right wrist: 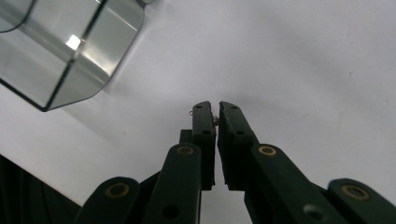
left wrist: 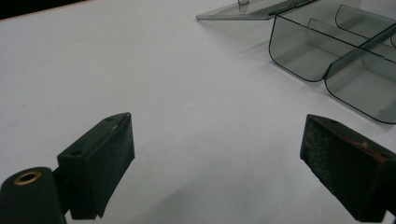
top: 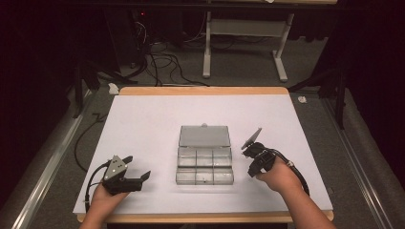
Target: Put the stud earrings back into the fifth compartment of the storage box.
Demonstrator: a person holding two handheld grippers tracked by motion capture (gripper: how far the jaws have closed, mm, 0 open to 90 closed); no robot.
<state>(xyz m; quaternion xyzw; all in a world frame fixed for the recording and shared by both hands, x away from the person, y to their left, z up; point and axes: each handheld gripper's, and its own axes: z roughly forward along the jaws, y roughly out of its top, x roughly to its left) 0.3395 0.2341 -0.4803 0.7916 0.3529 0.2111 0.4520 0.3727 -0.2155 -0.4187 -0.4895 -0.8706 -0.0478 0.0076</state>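
Compartment box (top: 205, 162) sits open on white tabletop (top: 143, 124); grey carpet (top: 334, 143) surrounds.

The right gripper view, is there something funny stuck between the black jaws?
Yes. The right gripper has its jaws almost closed, and a tiny brownish speck with a thin wire-like bit sits pinched at their tips. It is too small to tell what it is. The clear box lies open and tidy on the table.

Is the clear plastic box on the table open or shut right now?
Open. The box has its lid folded back flat on the table, leaving its compartments uncovered from above.
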